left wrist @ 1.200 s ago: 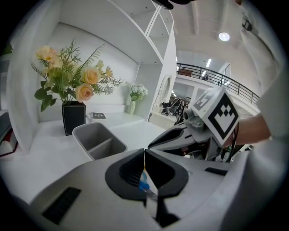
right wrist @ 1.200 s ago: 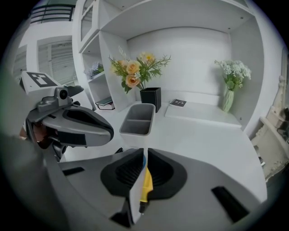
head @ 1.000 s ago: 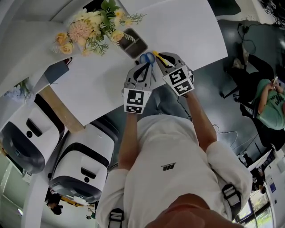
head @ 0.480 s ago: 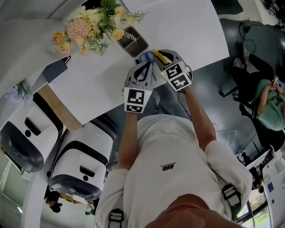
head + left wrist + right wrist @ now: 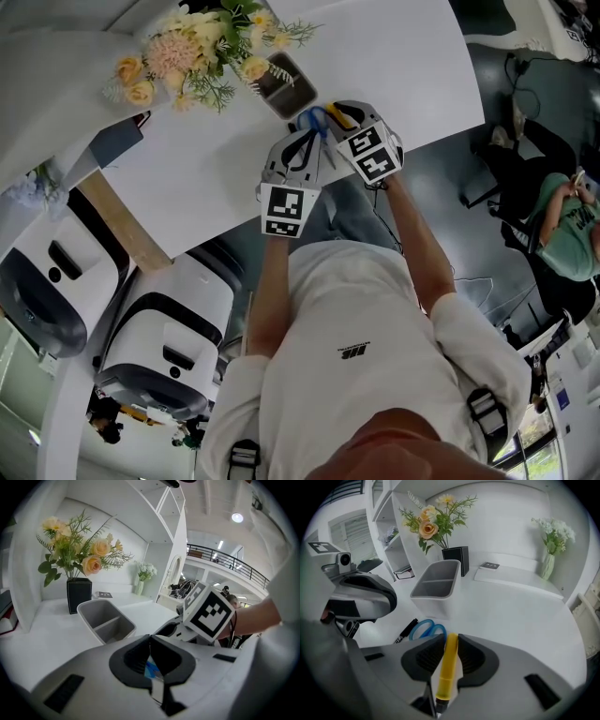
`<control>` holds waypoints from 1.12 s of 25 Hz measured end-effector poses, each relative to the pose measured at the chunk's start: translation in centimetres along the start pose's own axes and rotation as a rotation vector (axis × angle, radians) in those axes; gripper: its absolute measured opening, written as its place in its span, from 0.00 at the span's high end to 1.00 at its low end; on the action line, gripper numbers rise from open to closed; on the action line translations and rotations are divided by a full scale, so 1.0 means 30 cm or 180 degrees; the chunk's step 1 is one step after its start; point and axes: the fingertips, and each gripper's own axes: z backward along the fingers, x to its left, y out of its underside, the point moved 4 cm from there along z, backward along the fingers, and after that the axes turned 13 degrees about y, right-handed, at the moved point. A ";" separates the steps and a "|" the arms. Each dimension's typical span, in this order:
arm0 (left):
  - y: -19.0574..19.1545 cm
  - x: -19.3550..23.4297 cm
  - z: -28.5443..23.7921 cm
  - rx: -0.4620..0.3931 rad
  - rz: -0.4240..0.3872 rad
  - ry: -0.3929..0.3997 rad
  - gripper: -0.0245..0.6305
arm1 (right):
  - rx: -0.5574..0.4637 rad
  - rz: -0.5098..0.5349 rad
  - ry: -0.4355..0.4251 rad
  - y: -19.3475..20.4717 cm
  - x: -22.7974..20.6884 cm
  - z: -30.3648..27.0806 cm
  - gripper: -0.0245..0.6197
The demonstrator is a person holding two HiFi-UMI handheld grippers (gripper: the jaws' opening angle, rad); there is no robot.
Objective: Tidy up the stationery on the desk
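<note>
Jaws of the right gripper (image 5: 450, 637) have just been opening and are standing apart astride the yellow pen (image 5: 447, 672) | pen is lying lengthwise between them, running back toward the hand | grey tray (image 5: 433, 603) is waiting straight ahead | left gripper (image 5: 150, 637) jaws are sitting together

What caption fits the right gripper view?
Right gripper, fingers just opened around a yellow pen, with blue scissors and grey bin ahead.

We record a white desk (image 5: 394, 56) set against a curved white wall (image 5: 108, 506), with white shelving (image 5: 164, 508) beside it and dark grey floor (image 5: 450, 187) below. A round ceiling light (image 5: 237, 517) is lit; a railed balcony (image 5: 225, 560) lies beyond.
</note>
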 end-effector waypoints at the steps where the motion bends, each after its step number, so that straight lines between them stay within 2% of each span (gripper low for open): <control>1: 0.000 0.000 0.002 -0.0004 0.0002 -0.0010 0.96 | 0.0001 -0.0005 -0.0007 -0.002 0.001 -0.001 0.86; 9: -0.012 0.004 0.028 -0.0060 0.0010 -0.0093 0.96 | -0.0091 0.0022 0.0020 -0.037 0.004 0.043 0.88; 21: -0.067 0.001 0.091 -0.0213 -0.0027 -0.0263 0.96 | -0.0680 0.0017 0.0024 -0.192 -0.002 0.231 0.88; 28: -0.106 0.015 0.153 -0.0322 -0.0051 -0.0409 0.96 | -0.1005 -0.0021 -0.0071 -0.307 0.014 0.315 0.88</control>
